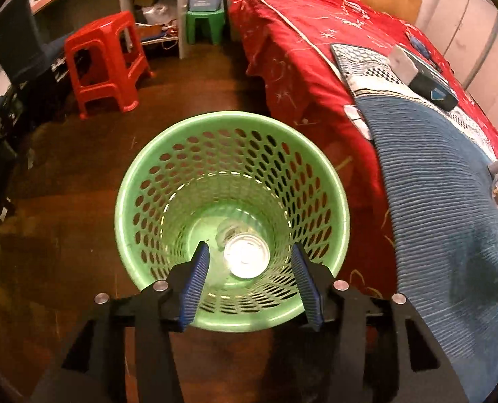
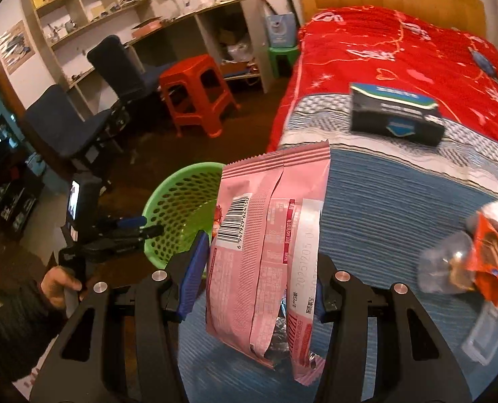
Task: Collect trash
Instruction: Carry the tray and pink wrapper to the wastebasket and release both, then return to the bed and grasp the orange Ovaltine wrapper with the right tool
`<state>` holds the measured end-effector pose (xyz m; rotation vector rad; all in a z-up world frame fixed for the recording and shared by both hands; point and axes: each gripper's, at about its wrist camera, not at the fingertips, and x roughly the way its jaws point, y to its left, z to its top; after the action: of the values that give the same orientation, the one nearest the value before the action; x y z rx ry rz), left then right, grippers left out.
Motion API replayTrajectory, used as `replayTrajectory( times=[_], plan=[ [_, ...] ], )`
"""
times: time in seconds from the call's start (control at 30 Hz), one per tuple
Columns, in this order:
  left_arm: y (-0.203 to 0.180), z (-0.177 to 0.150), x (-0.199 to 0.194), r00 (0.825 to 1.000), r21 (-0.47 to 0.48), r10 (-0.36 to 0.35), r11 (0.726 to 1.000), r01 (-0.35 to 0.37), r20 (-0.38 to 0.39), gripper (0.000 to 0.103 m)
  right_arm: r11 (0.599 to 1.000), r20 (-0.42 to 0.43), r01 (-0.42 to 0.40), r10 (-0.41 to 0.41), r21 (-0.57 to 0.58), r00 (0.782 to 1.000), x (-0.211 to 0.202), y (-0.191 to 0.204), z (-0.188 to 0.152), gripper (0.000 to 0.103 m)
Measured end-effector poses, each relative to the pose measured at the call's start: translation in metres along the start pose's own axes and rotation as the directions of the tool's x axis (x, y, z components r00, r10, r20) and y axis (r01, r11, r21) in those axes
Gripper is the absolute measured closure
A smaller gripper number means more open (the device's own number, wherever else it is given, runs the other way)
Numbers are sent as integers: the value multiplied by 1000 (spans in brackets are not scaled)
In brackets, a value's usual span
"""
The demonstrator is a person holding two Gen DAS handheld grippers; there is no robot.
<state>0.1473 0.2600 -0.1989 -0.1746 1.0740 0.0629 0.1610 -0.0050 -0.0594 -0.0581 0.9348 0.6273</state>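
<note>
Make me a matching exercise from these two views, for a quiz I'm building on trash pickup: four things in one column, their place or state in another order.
Things:
1. pink wrapper
2. clear cup
3. black box
4. left gripper

Places or states:
A. open above the green basket
B. lying on the bed
C. clamped in the right gripper
D. at the bottom of the green basket

Pairs: 1-C, 2-D, 3-B, 4-A
</note>
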Motion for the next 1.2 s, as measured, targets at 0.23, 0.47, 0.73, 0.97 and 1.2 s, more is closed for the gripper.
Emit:
replayTrajectory(
  times=[0.23, 0.47, 0.73, 0.97, 1.2],
  plan=[
    [18, -19, -20, 1000, -55, 5, 998, -3, 30, 45, 999, -29, -43, 42, -19, 999, 38, 28, 15, 51],
    [35, -38, -41, 998, -104, 35, 994, -29, 57, 35, 998, -81, -60, 57, -33, 995, 90, 63, 25, 49],
    [46, -50, -48, 996, -137, 54, 990, -45, 66, 33, 997, -113, -64, 58, -47, 992, 130, 97, 32, 49],
    [51, -54, -47, 997, -151, 60, 987, -52, 53, 31, 995, -98, -61, 54, -75, 994, 129, 107, 33, 48],
    [36, -51, -50, 997, -138, 53, 989, -45, 56, 31, 997, -58, -21, 17, -72, 998, 96, 84, 22, 35]
  ],
)
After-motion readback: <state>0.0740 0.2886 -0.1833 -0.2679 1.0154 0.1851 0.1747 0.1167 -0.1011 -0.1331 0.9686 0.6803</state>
